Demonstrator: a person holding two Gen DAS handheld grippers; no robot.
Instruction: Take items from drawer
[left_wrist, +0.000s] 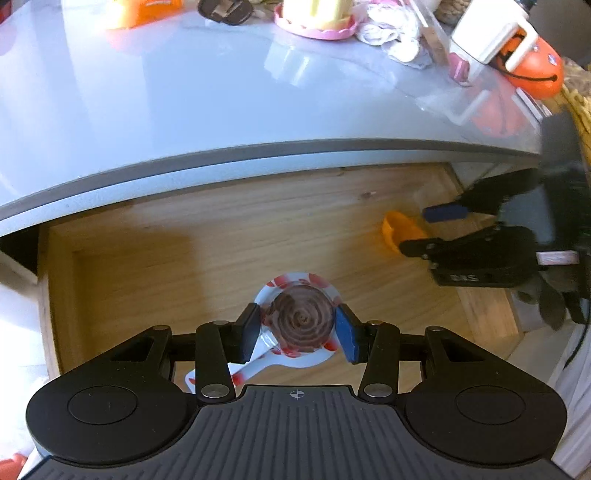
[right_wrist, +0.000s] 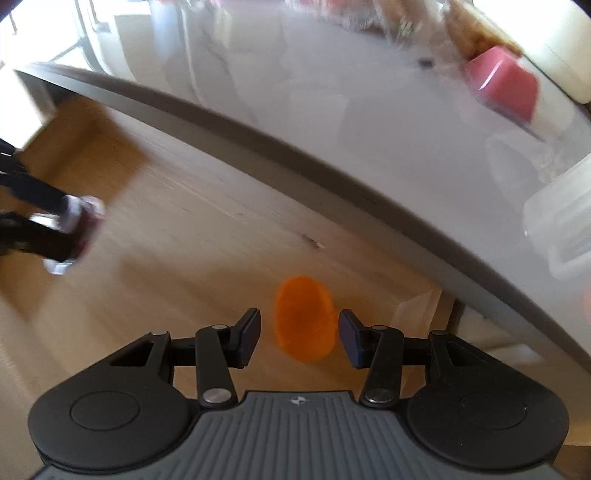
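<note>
Open wooden drawer under a grey desk; two items inside, one gripper at each.

Item 1: toy cup, white with red marks, brown swirl on top, near the drawer's front at centre; left gripper closed around it, both pads against its sides. Item 2: small orange piece, on the drawer floor toward the right wall; right gripper spread, one finger on each side, neither touching it. The right wrist view is motion-blurred. Desk top, rear edge: pink-rimmed dish, white cloth, orange toy.
</note>
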